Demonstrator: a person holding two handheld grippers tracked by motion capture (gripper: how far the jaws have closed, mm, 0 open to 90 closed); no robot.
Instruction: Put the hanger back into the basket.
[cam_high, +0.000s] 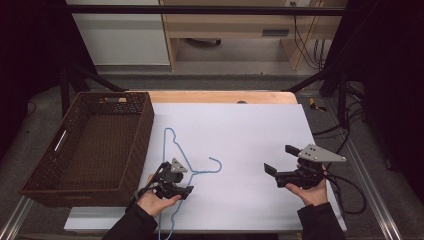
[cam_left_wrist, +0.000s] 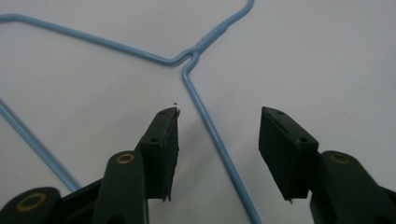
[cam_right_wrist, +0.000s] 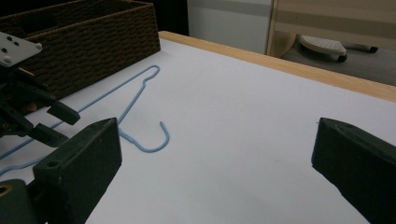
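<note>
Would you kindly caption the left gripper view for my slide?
Open left gripper straddling a blue wire hanger lying on the white table.

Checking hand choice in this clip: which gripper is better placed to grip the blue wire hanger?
Left. The left gripper is open with a wire arm of the blue hanger running between its jaws, just below the neck. The right gripper is open too, but sits apart over bare white table.
</note>
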